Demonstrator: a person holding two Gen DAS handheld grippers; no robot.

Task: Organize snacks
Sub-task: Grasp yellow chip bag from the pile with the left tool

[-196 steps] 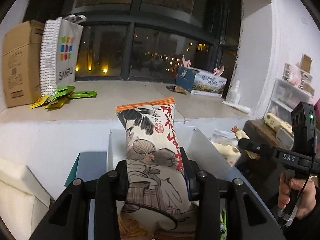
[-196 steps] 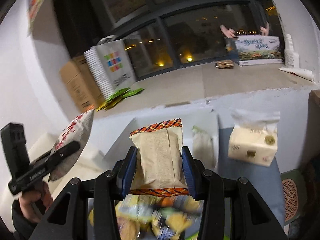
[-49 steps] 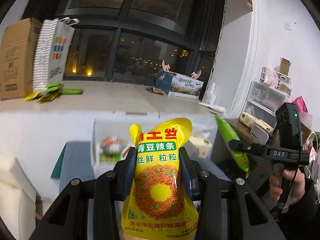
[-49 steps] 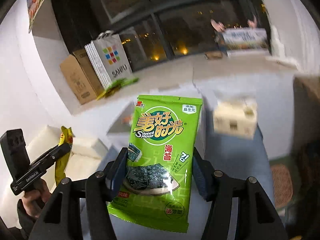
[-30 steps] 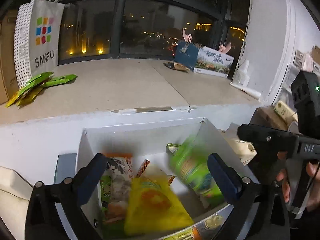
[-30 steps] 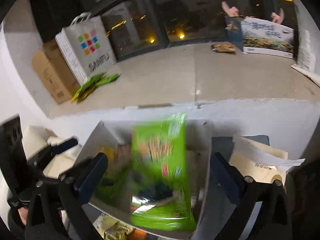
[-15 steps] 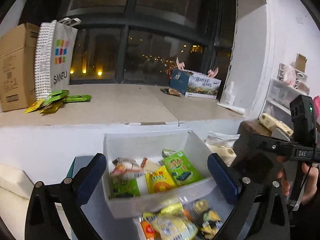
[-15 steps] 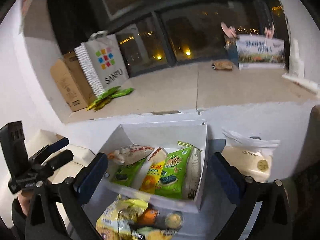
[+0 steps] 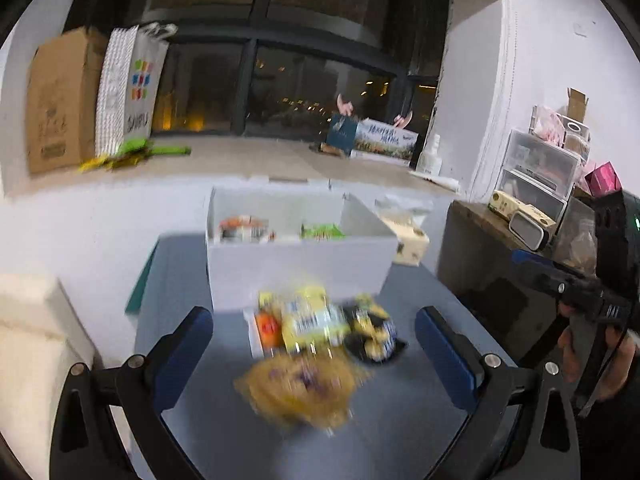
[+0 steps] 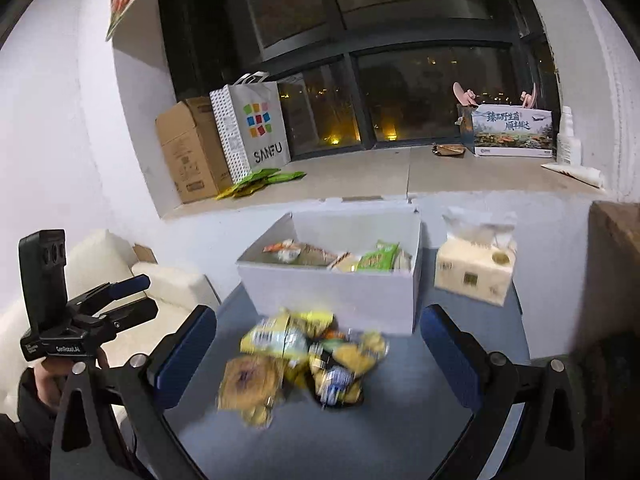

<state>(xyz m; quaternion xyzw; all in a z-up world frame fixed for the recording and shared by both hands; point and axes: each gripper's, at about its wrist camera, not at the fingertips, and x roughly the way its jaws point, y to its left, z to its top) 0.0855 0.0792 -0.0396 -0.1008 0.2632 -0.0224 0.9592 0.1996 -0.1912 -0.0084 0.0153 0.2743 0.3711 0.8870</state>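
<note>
A white open box [image 9: 296,268] stands on the blue-grey table and holds several snack packets, among them a green one [image 10: 376,258]. In front of it lies a loose pile of snack packets [image 9: 308,332], mostly yellow and blurred. My left gripper [image 9: 312,312] is open and empty, its blue fingers spread either side of the pile. In the right wrist view the same pile [image 10: 296,356] lies between the fingers of my right gripper [image 10: 319,311], which is also open and empty. The left gripper [image 10: 136,296] shows at the left of that view, held in a hand.
A tissue pack [image 10: 474,272] sits right of the box. On the window ledge behind are a cardboard box [image 10: 188,152], a paper shopping bag [image 10: 256,128] and green packets [image 10: 264,178]. A dark cabinet [image 9: 480,264] with storage drawers stands at the right; a cream cushion [image 9: 28,320] lies at the left.
Both grippers dropped their packets, yellow and green, into the box about a second ago. Since then they have drawn back and lower, so the loose pile now lies between the open fingers.
</note>
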